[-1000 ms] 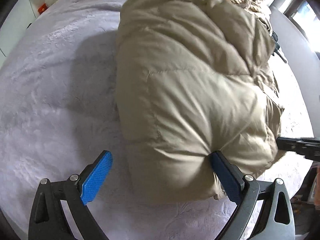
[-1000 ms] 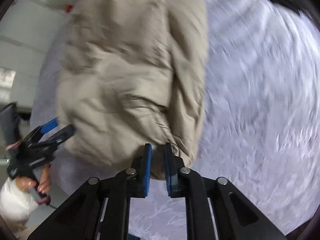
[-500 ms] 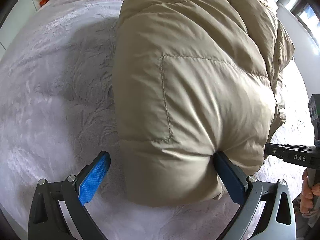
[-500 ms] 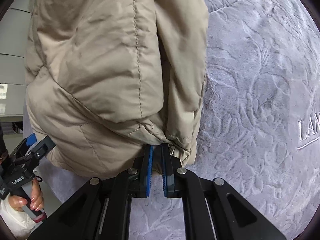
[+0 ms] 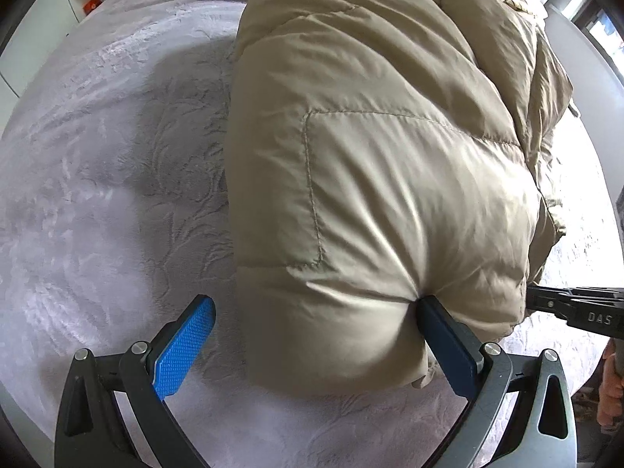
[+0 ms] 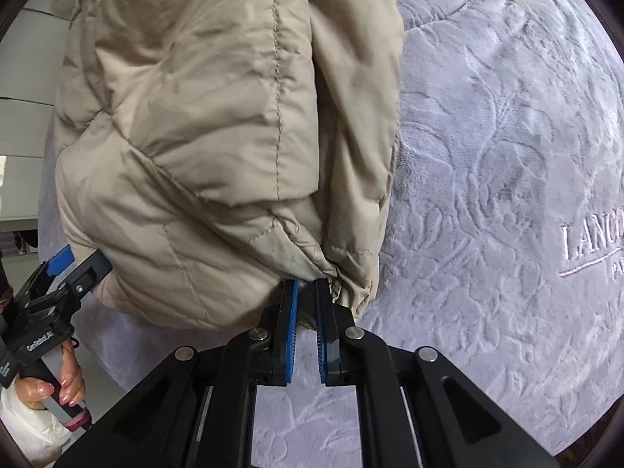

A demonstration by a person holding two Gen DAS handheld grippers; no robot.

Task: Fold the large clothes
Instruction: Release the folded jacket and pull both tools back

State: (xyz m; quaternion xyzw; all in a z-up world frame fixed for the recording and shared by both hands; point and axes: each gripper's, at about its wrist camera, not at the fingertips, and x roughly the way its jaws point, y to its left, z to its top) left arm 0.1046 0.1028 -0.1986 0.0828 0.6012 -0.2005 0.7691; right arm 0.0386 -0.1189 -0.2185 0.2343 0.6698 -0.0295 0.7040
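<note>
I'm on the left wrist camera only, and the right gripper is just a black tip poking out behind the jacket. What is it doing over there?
Observer: In the right wrist view, the right gripper is shut on a pinch of the beige jacket at its lower edge.
Operator: Is it one layer of fabric there?
Observer: No. A narrower folded flap lies alongside the main bulk, and the pinch sits where the two meet.
Operator: Anything on the bed past that side?
Observer: Pale lettering is stitched on the lavender blanket, cut off by the edge of the picture.
</note>
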